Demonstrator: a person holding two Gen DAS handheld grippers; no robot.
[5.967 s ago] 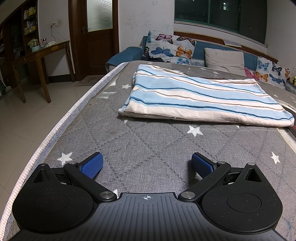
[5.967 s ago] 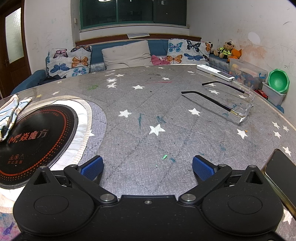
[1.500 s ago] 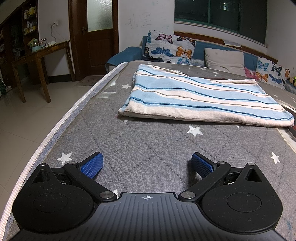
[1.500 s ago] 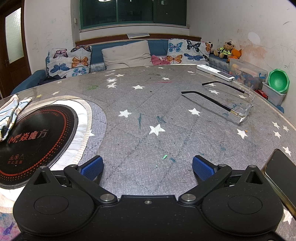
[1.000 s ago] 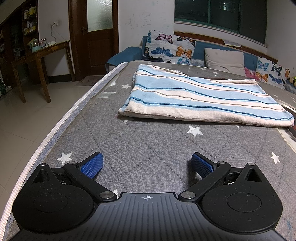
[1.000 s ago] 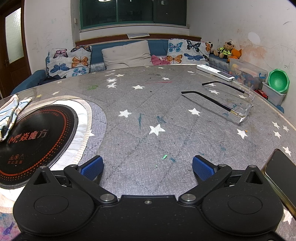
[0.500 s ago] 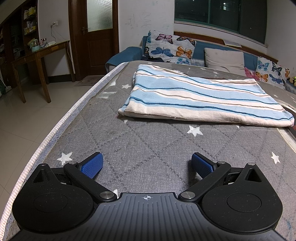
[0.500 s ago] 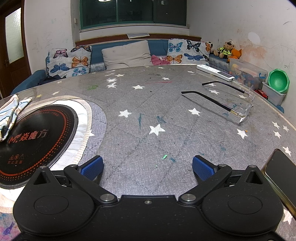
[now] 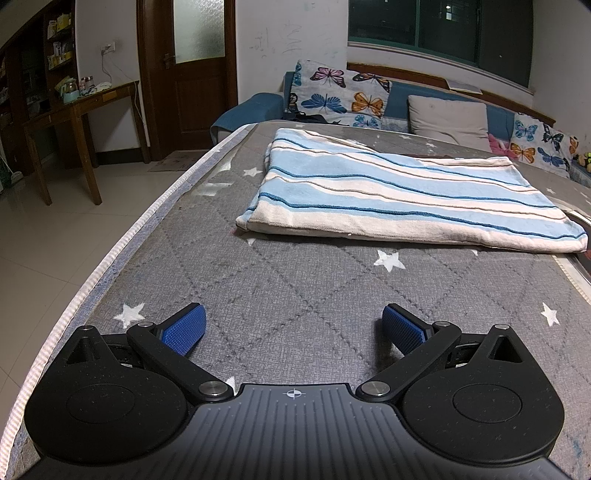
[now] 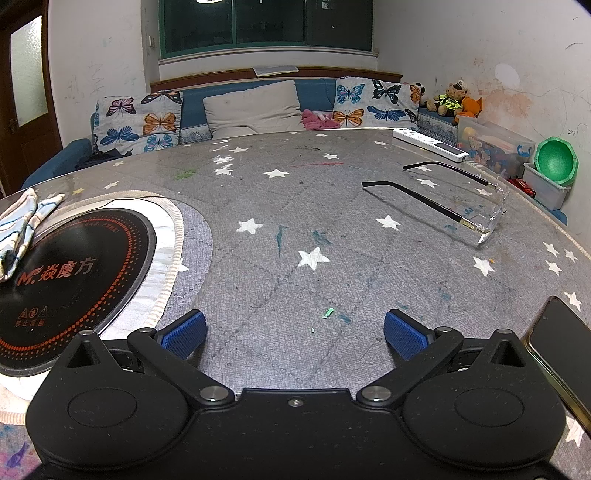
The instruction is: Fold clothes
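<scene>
This is a room in a home. Far ahead of the jaws a blue sofa (image 10: pixel 258 92) with butterfly cushions (image 10: pixel 138 120) runs under a dark window (image 10: pixel 266 24). Soft toys (image 10: pixel 452 98) sit to the right on it. Way off to the left stand a wooden door (image 9: pixel 192 74) and a wooden side table (image 9: pixel 79 110). A star-patterned cloth covers the big table (image 10: pixel 314 206) under the jaws.

The striped towel (image 9: pixel 399 195) is soft, nappy terry cloth. The desk (image 9: pixel 295 295) wears quilted grey fabric, matt and stitched in diamonds (a glossy clear sheet overlies it in the right wrist view). The black disc (image 10: pixel 70 273) and phone (image 10: pixel 565 343) are smooth and shiny. Both grippers' bodies are speckled matt black plastic, with ribbed blue pads (image 9: pixel 184 328).
</scene>
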